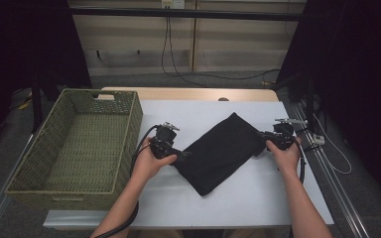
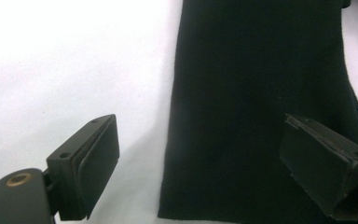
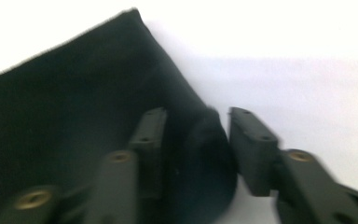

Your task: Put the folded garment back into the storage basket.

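I have a folded black cloth [image 1: 218, 151] lying slantwise on the white table [image 1: 258, 198], its upper end pointing toward the far right corner and its lower end toward the near edge. A green woven basket [image 1: 129, 134] sits at the table's left edge, well apart from the cloth.

My left gripper [image 1: 181, 153] sits at the cloth's left edge. In the left gripper view its jaws stand wide open, one pad [image 2: 95, 163] over bare table and the other over the fabric, the cloth's edge between them but nothing pinched.

My right gripper [image 1: 264, 141] is at the cloth's right end. In the right gripper view its jaws are about half open with a rounded fold [image 3: 205, 163] of the cloth between them; the pads do not seem to press it, so I take it as not gripped.

I judge the step to be taking hold at both ends to fold or lift the cloth. To do it well, I should slide the left lower jaw under the edge before closing, catching all layers. On the right I should centre the fold deep between the pads, then lift both hands evenly so the cloth does not sag open.
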### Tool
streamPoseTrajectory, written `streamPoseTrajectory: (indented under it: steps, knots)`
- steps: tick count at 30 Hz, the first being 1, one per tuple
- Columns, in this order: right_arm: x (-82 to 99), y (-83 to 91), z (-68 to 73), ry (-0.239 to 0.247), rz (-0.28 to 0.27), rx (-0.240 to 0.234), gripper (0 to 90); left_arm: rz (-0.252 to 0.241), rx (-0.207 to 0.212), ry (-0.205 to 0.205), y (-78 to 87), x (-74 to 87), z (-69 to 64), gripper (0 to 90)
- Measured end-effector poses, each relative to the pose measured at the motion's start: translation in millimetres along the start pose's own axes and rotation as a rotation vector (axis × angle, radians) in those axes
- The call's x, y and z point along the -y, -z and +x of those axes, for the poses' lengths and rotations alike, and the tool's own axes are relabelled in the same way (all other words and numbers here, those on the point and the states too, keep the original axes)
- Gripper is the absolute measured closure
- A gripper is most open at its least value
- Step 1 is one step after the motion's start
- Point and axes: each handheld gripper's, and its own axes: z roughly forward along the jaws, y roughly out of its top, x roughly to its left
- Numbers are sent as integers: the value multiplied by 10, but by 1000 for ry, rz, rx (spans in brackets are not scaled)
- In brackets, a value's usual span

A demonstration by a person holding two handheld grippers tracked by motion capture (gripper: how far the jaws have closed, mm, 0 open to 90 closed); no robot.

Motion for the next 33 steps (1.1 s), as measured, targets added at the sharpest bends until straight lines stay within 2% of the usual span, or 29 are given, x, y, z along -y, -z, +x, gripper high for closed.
streamPoseTrajectory:
  steps: [1, 3, 4, 6, 7, 10, 12, 13, 17, 20, 24, 28, 33]
  knots:
    - [-9, -15, -9, 10, -5, 9, 401, -2, 2, -3, -1, -1, -1, 126]
    - [-14, -48, -30, 18, -19, 12, 328, -2, -1, 0, 0, -1, 1, 126]
    - [-6, -75, -35, 12, -3, 20, 281, -1, -3, 0, 0, 2, 5, 125]
    - [32, -143, -33, 8, 57, 29, 248, 2, -5, 0, 0, 7, 14, 125]
    - [52, -158, -17, 25, 50, 28, 245, 2, -5, 0, -1, 10, 19, 124]
    - [67, -170, 89, 62, 60, 8, 282, 0, -15, 5, -11, 12, 34, 121]
    - [73, -178, 181, 99, 79, 19, 300, -4, -18, 15, -23, 13, 40, 117]
    - [77, -176, 213, 112, 82, 17, 340, -4, -20, 16, -29, 13, 40, 108]
    - [86, -151, 227, 78, 74, 5, 596, 2, -35, 14, -52, 18, 38, 95]
    - [112, -146, 219, 44, 53, -17, 731, 12, -23, 17, -75, 31, 43, 81]
    - [126, -143, 241, 36, 44, -9, 753, 21, -26, 0, -132, 61, 22, 68]
    - [125, -140, 248, 30, 46, -7, 754, 51, -10, -22, -195, 96, 27, 72]
    - [124, -140, 253, 32, 46, -4, 754, 61, -22, -39, -224, 125, 25, 79]
